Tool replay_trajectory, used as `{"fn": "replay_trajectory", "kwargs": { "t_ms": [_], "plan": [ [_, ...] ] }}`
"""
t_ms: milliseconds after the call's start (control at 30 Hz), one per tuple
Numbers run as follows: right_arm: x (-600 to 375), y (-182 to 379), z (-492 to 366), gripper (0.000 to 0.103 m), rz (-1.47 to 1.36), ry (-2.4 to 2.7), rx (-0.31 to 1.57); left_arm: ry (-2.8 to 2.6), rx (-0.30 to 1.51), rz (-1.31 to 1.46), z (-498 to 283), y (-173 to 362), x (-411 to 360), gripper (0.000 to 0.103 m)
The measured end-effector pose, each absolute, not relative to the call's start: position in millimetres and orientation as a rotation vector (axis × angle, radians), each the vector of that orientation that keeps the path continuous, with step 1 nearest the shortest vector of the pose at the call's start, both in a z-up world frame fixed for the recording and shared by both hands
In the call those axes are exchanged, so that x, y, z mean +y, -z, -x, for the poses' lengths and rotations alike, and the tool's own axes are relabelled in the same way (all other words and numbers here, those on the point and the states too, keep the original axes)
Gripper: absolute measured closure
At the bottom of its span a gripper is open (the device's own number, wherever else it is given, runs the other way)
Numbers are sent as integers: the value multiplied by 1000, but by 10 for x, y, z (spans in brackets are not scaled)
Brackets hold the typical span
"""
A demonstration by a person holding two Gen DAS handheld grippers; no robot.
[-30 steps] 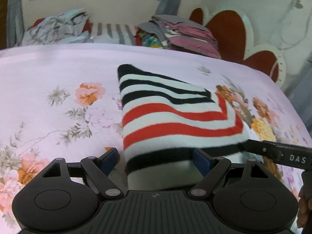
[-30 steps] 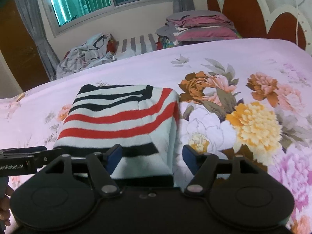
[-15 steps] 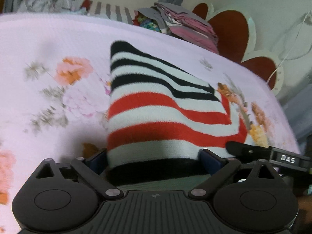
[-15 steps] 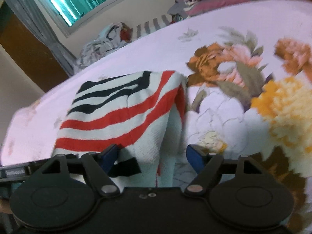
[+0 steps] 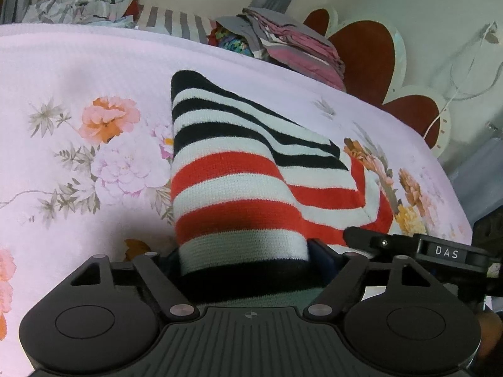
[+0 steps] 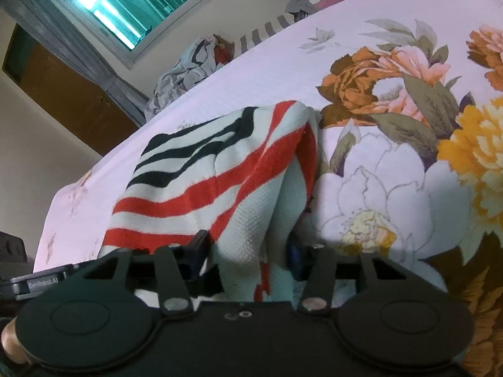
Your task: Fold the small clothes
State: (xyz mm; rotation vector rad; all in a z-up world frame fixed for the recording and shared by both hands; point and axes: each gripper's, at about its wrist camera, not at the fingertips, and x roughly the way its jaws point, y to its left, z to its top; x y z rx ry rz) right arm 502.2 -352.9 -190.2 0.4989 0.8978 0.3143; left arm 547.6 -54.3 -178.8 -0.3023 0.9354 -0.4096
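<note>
On the pink flowered bedspread (image 5: pixel 78 72) lies the striped knit garment (image 5: pixel 239 169), with black, white and red bands. Its near end rises from the bed and goes in between the fingers of both tools, while its far end still rests flat on the cover.

On the left side, the left gripper (image 5: pixel 245 259) has the near edge of the garment between its two fingers. The jaws are closing, and the cloth fills the whole gap, so that both pads seem to press on the bunched knit.

To the right of it, seen as a black bar with letters in the left view, is the right gripper (image 6: pixel 248 253). Its jaws are closing as well, and a gathered fold of the white and red cloth stands between the blue pads and touches both.

Behind the bed, folded clothes (image 5: pixel 292 40) are stacked near the red headboard (image 5: pixel 367 53).
</note>
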Motion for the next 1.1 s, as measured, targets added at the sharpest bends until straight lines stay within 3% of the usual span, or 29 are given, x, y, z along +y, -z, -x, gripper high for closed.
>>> {"fn": "replay_trajectory", "kwargs": {
  "t_ms": [67, 200, 333, 733, 1100],
  "plan": [
    [-3490, 1881, -5017, 50, -480, -298, 899, 408, 934, 286, -5471, 1765, -566, 30],
    [-3473, 1773, -4962, 65, -486, -293, 877, 410, 915, 243, -5433, 1654, -572, 41],
    [-3419, 1620, -4906, 70, -505, -307, 840, 418, 888, 233, -5382, 1541, -528, 49],
    [-2749, 1237, -4768, 70, -506, -357, 792, 425, 814, 226, -5191, 1091, 142, 52],
    [-967, 1161, -4893, 70, -487, -422, 785, 354, 770, 282, -5129, 1101, 2087, 52]
  ]
}}
